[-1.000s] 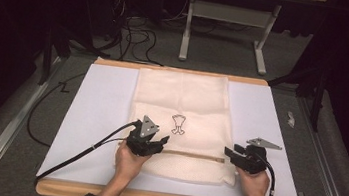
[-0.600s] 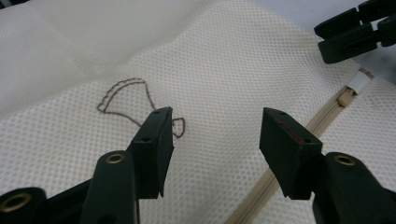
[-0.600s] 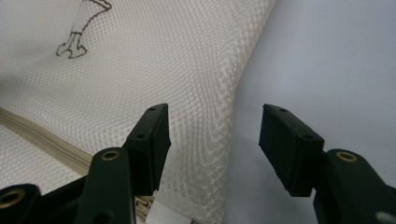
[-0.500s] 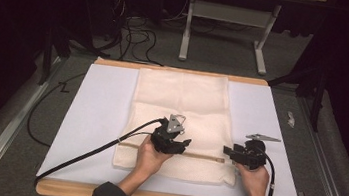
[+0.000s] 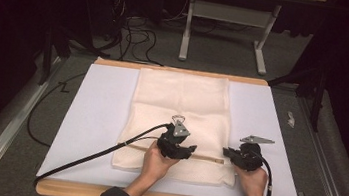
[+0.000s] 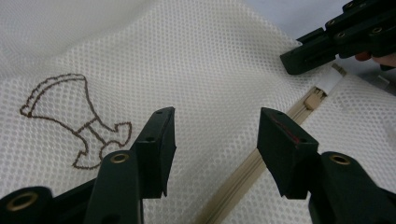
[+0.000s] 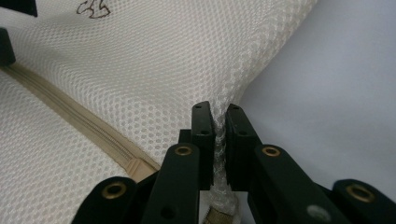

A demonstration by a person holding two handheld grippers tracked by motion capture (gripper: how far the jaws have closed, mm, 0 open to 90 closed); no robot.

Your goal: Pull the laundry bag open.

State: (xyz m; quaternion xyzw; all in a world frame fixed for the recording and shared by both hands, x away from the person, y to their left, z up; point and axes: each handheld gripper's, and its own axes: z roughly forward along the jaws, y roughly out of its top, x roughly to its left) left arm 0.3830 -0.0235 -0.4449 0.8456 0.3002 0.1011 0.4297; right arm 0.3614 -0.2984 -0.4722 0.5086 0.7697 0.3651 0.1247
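Lying flat on the white table mat point(image 5: 94, 118), the cream mesh zip bag point(image 5: 182, 99) is looking light and floppy, so the right gripper point(image 7: 219, 135) is pinching its edge by the beige zipper point(image 6: 243, 177) while the left gripper point(image 6: 212, 140) is hovering open over that zipper's track.

floor: grey carpet point(image 5: 18, 124), dark cables point(image 5: 135, 35) at 11 o'clock
furniture: white desk frame point(image 5: 223, 31) at 12 o'clock
light: dim room, bright bench point(image 5: 95, 113)

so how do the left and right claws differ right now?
The left claw stands open over the mesh bag with nothing between its jaws; the right claw is shut on the mesh bag's edge, its jaws having just closed. The left claw hovers near the zipper; the right claw sits at the bag's side by the zipper's end. Both are black and hand-held.
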